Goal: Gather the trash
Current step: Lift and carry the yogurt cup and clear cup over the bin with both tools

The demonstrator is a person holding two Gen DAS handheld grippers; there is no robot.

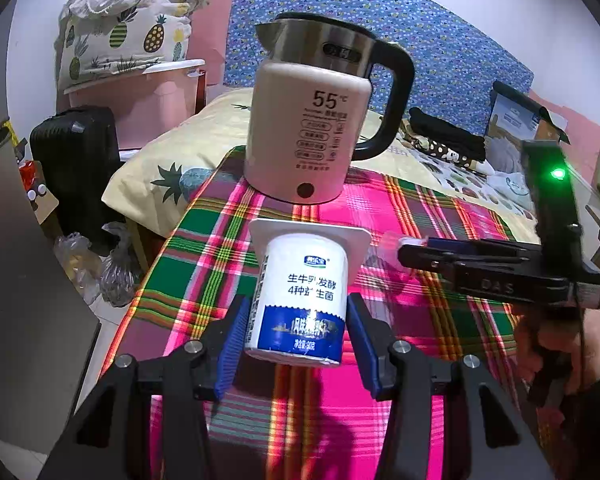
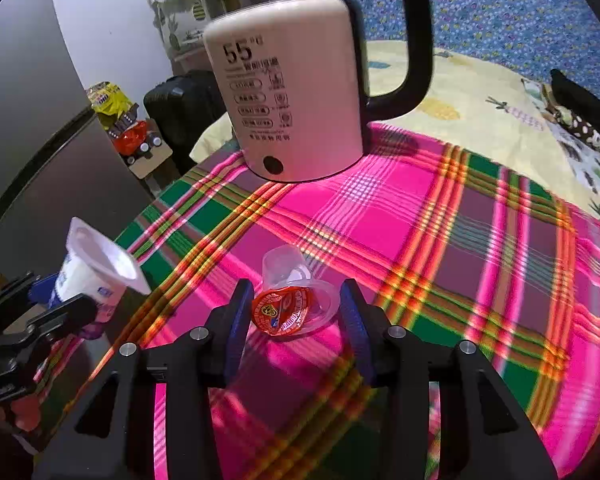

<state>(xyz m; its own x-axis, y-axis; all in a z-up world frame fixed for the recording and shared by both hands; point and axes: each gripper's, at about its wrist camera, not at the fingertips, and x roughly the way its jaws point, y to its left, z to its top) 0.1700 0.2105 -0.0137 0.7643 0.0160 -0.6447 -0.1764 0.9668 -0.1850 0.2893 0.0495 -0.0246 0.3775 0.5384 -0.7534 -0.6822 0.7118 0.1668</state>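
Observation:
A white and blue yogurt cup (image 1: 300, 296) lies on its side on the plaid cloth, its open mouth pointing away from me. My left gripper (image 1: 296, 340) is open, its blue pads on either side of the cup. The cup also shows in the right wrist view (image 2: 92, 268), between the left gripper's fingers (image 2: 60, 312). A small clear jelly cup (image 2: 292, 300) with a red foil lid lies tipped on the cloth. My right gripper (image 2: 294, 320) is open with its pads on either side of the jelly cup, a gap on the right. The right gripper shows in the left wrist view (image 1: 480, 256).
A pink-white electric kettle (image 1: 312, 120) with a black handle stands on the plaid cloth (image 1: 440, 220) behind both cups; it also shows in the right wrist view (image 2: 296, 92). A bed with a pineapple sheet (image 2: 480, 112) lies behind. A black suitcase (image 1: 76, 160) and plastic bags (image 1: 96, 264) stand on the floor at left.

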